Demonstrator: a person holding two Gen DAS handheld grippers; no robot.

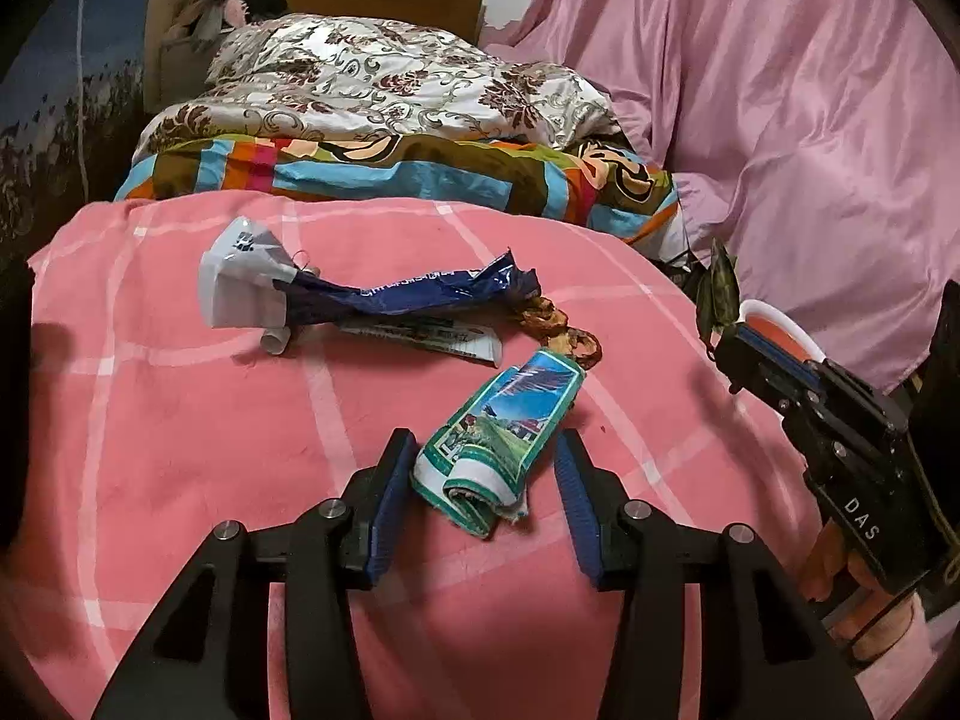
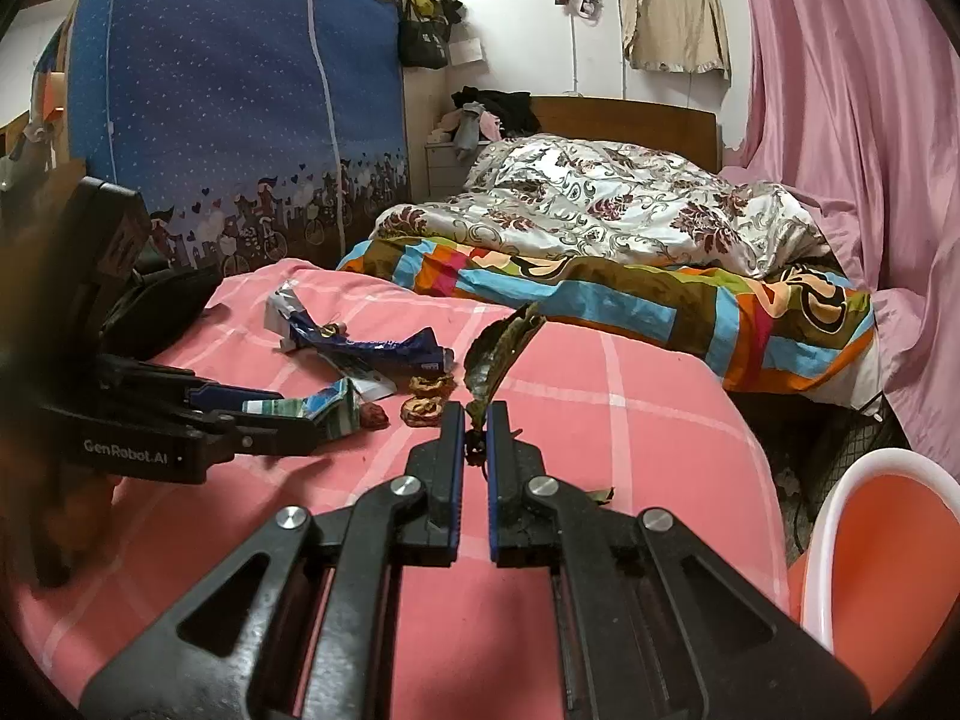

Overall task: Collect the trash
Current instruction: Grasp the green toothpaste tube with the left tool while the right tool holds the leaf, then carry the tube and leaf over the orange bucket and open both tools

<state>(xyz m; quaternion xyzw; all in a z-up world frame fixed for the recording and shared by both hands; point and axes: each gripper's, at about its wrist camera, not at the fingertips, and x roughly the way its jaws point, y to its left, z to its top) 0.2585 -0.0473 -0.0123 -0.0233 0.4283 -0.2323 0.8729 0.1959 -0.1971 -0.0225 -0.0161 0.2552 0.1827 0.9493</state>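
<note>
The left claw [image 1: 486, 468] sits with its jaws spread either side of a crumpled green-and-blue wrapper [image 1: 504, 426] on the pink checked bed cover [image 1: 180, 420], pads not yet pressing. The right claw [image 2: 475, 420] pinches a dry leaf [image 2: 498, 348] by its stem, beside an orange bin [image 2: 864, 570]. A blue wrapper [image 1: 420, 294], a white packet [image 1: 240, 282] and shrivelled peels [image 1: 564, 330] still lie uncollected. Beyond are rumpled quilts [image 2: 600, 210] and a pink curtain [image 2: 840, 90].
</note>
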